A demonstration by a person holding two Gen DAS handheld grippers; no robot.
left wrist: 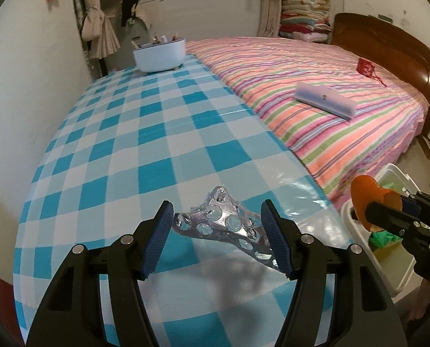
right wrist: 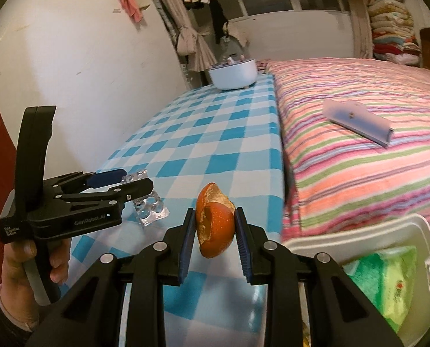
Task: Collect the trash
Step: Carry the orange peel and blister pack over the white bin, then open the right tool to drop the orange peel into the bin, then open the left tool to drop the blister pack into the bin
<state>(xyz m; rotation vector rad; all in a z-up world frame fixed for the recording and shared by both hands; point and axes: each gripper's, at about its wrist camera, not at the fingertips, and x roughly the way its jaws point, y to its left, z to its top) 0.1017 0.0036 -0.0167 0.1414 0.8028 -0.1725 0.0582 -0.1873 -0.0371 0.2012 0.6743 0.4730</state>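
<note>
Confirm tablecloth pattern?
Tablecloth: blue-and-white check, best in the left wrist view.

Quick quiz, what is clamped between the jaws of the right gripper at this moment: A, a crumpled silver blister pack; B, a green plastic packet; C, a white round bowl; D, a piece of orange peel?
D: in the right wrist view the right gripper is shut on the curled piece of orange peel, while the crumpled silver blister pack sits between the jaws of the left gripper.
</note>
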